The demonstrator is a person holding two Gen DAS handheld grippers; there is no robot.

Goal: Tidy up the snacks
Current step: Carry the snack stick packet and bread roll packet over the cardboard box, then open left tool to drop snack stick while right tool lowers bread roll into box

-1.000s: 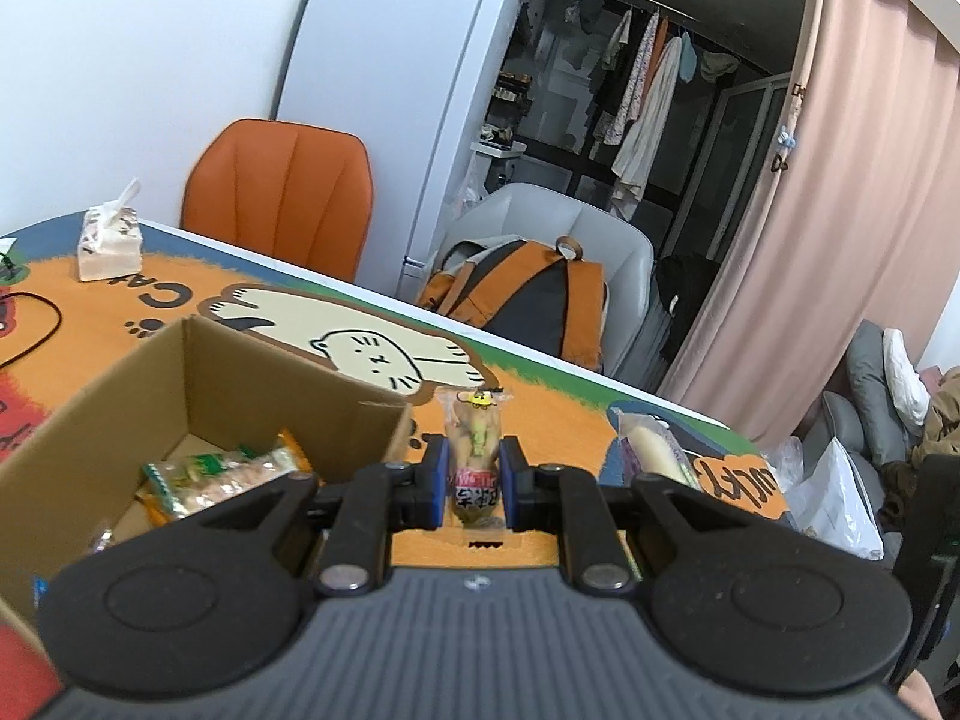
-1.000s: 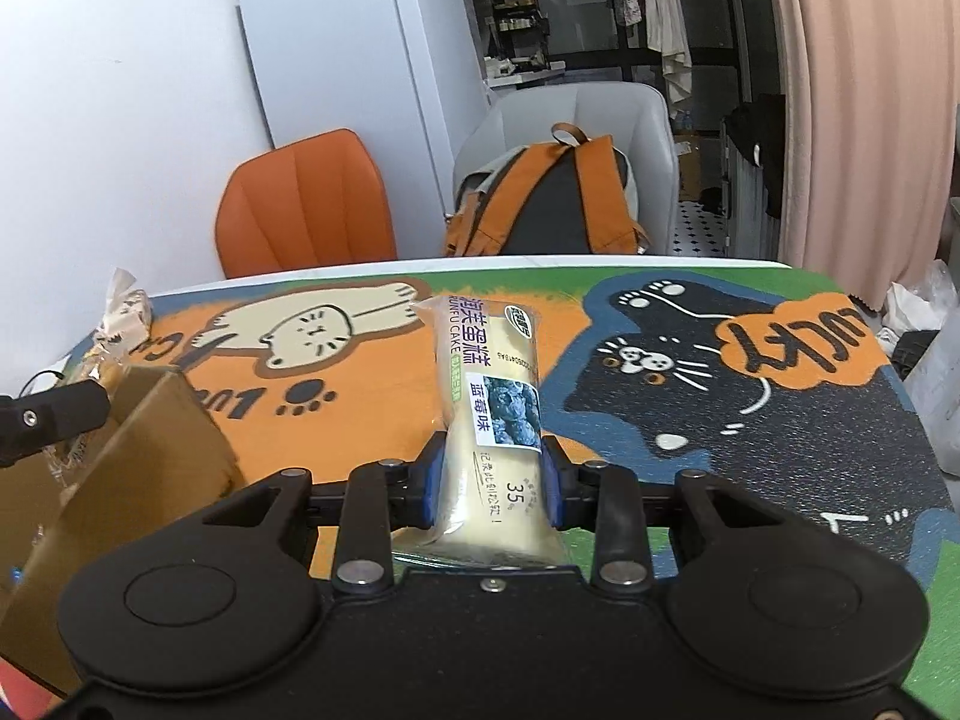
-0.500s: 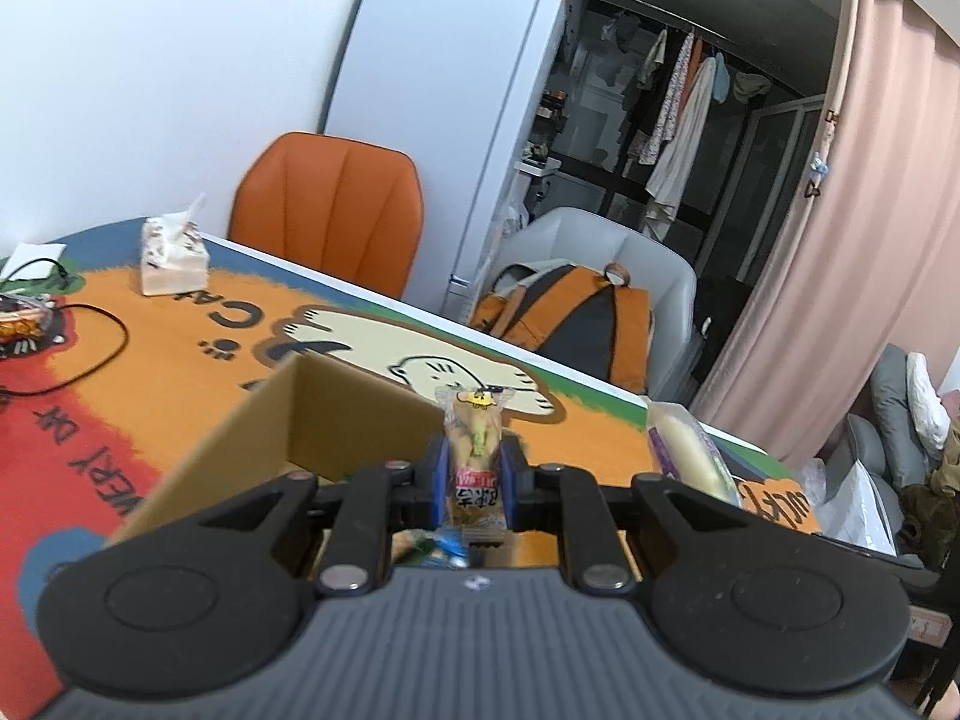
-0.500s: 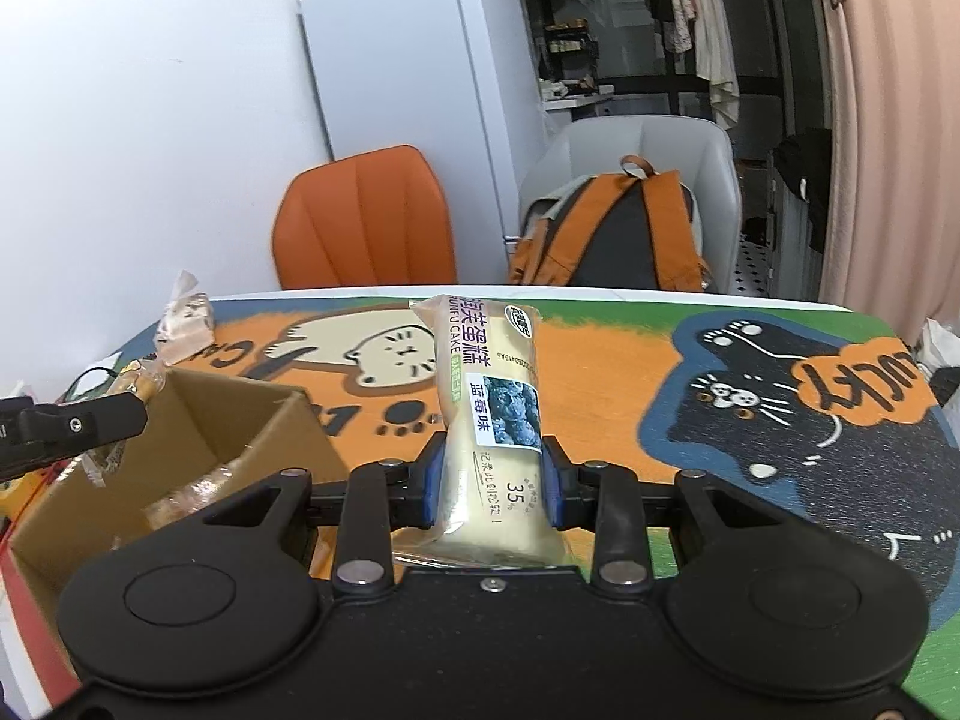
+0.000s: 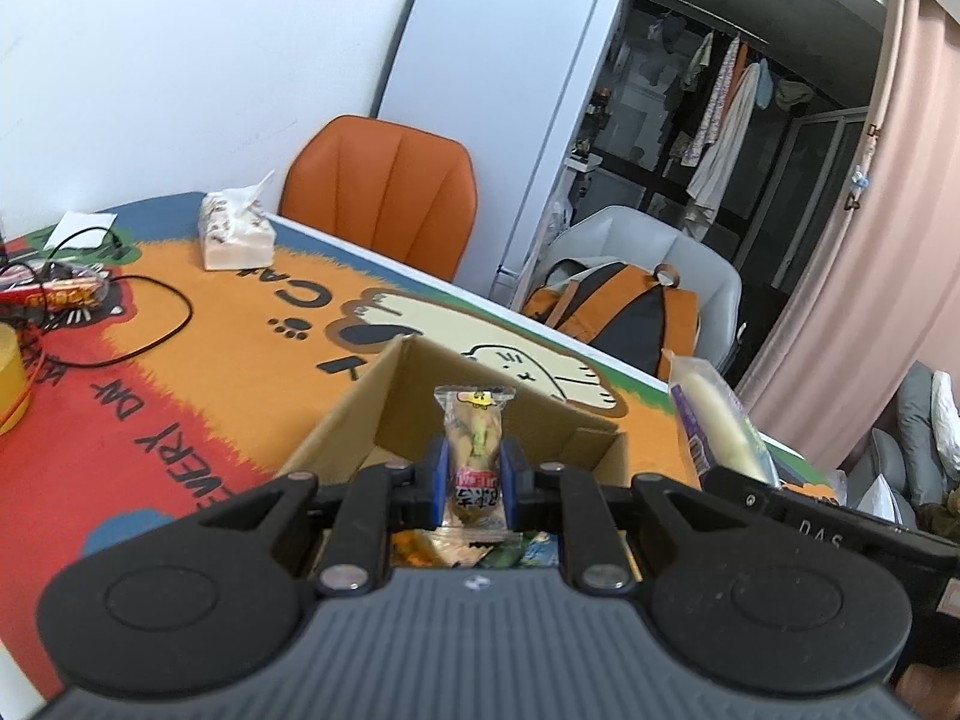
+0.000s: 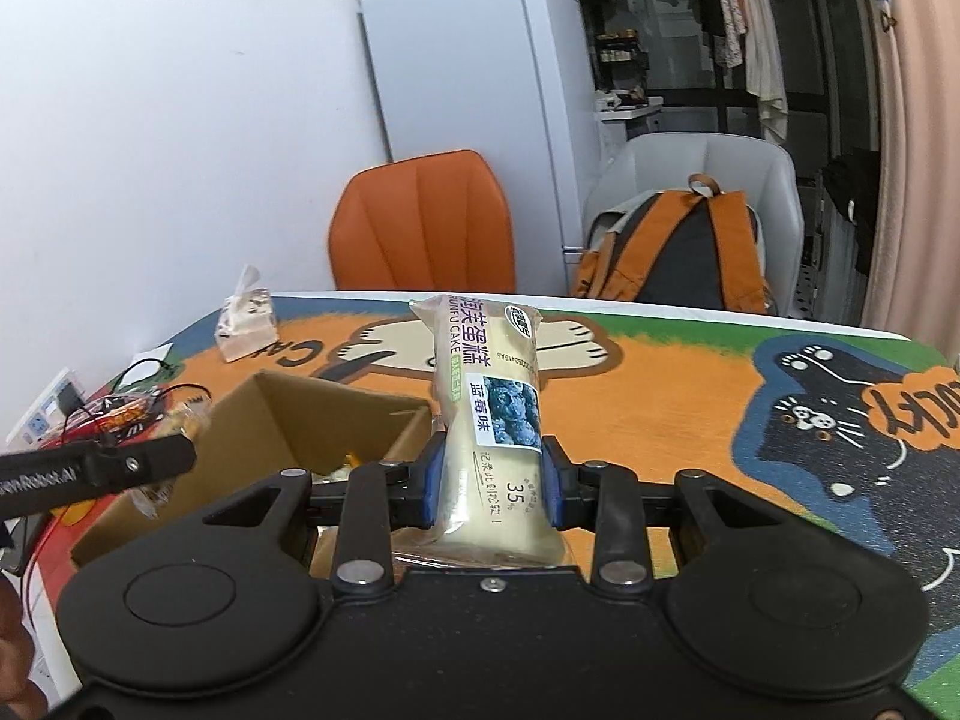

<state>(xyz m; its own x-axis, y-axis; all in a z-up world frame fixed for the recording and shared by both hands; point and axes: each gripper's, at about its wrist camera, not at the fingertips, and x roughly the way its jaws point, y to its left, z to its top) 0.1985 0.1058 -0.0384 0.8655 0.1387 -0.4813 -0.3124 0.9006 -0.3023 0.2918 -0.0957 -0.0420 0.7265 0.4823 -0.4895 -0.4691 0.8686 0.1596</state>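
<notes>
My left gripper [image 5: 474, 480] is shut on a small clear snack packet [image 5: 474, 438] with a red label, held upright above the open cardboard box [image 5: 384, 402]. Other wrapped snacks [image 5: 420, 543] lie on the box floor, partly hidden by the gripper. My right gripper [image 6: 489, 489] is shut on a long cream blueberry cake pack [image 6: 486, 396], which stands up between the blue pads just right of the box [image 6: 300, 420]. In the left wrist view that cake pack [image 5: 720, 426] shows at the right. In the right wrist view one left finger [image 6: 120, 462] reaches in over the box.
The table wears a bright cat-print cloth [image 6: 660, 408]. A tissue pack [image 5: 234, 234], a black cable [image 5: 156, 324] and a red snack pack [image 5: 54, 297] lie at the far left. An orange chair [image 5: 384, 192], a grey chair with a backpack [image 6: 678, 252] and a fridge [image 5: 498, 120] stand behind.
Both grippers have travelled left with their snacks still held. The box has slid from the left of the left wrist view to right under the small packet, and nearer the cake pack.
</notes>
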